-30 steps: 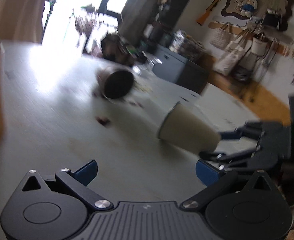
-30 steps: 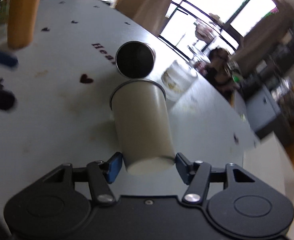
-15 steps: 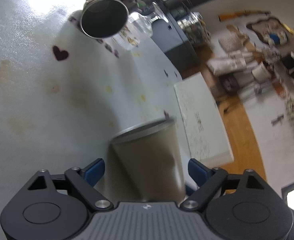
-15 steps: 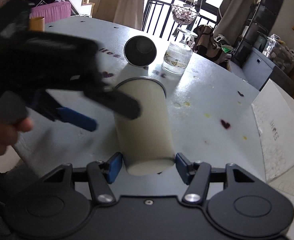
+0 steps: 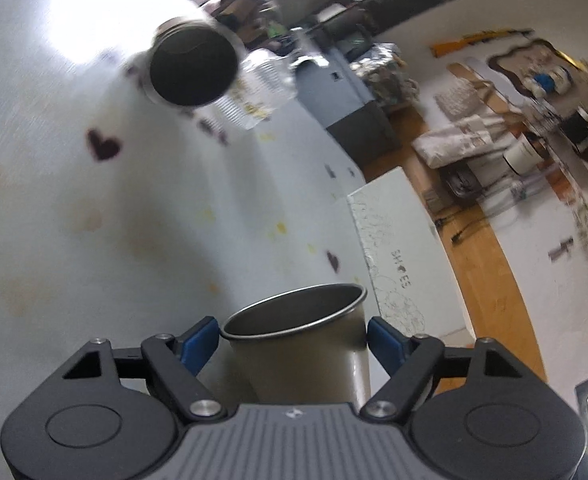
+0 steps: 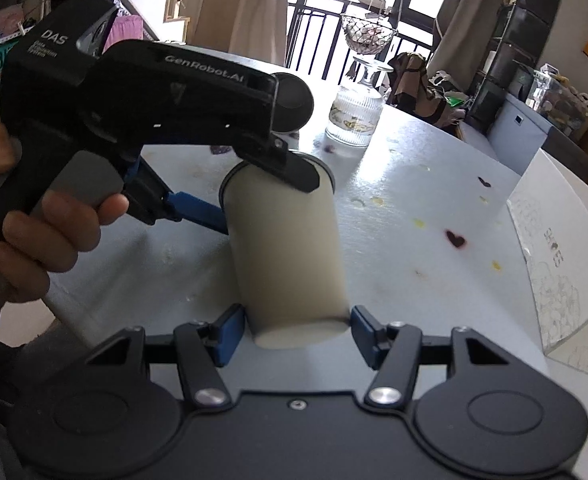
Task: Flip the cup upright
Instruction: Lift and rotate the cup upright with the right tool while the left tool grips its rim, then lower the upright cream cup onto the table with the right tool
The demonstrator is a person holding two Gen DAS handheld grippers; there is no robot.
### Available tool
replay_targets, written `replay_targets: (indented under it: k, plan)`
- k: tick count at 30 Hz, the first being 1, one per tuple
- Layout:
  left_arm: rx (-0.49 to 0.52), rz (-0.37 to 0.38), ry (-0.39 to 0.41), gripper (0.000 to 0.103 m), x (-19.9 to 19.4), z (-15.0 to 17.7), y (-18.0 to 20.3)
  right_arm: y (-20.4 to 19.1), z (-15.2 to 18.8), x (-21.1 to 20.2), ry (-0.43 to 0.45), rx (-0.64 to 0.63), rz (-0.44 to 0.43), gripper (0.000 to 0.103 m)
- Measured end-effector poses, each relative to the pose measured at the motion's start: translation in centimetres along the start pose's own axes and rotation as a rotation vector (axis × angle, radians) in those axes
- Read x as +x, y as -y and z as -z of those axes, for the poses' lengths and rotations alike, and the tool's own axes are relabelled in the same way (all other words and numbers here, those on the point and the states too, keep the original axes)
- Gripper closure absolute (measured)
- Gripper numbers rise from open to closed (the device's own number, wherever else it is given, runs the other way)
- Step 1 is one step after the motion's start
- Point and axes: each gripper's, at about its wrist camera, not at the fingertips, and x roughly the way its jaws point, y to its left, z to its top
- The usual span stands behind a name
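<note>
A beige metal cup (image 6: 290,248) with a steel rim is held off the white table, its base toward the right wrist camera and its mouth pointing away. My right gripper (image 6: 292,326) is shut on its base end. My left gripper (image 5: 292,338) reaches in from the left and straddles the cup (image 5: 305,348) near its rim; in the right wrist view its blue finger (image 6: 198,210) meets the cup's side. I cannot tell how firmly it closes. A second, dark metal cup (image 5: 192,70) lies on its side farther back.
A ribbed glass decanter (image 6: 355,118) stands behind the cups. A white box (image 6: 561,264) sits at the table's right edge. The white table (image 5: 74,208) carries heart stickers and stains. The holding hand (image 6: 46,232) is at left.
My left gripper swung in from the left and came around the cup near its rim. The cup stays in my right gripper and has tipped so its open mouth shows to the left camera.
</note>
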Motion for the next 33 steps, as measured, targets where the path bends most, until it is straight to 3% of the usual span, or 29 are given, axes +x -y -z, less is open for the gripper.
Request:
replay_targets:
  k: [12, 18, 25, 33]
  plan:
    - [0.424, 0.004, 0.113, 0.023, -0.7, 2.3, 7.2, 1.6, 1.4, 0.2, 0.07, 0.07, 0.039, 0.046]
    - [0.631, -0.047, 0.142, 0.022, -0.3, 5.0, 9.8, 2.5, 3.0, 0.8, 0.127, 0.13, 0.047, 0.046]
    - [0.759, -0.14, 0.172, 0.021, -0.8, 6.9, 10.7, 2.7, 4.3, 2.0, 0.187, 0.198, 0.026, 0.046]
    - [0.776, -0.243, 0.261, 0.02, -5.2, 6.4, 8.6, -0.2, 2.1, 4.4, 0.245, 0.204, -0.063, 0.046]
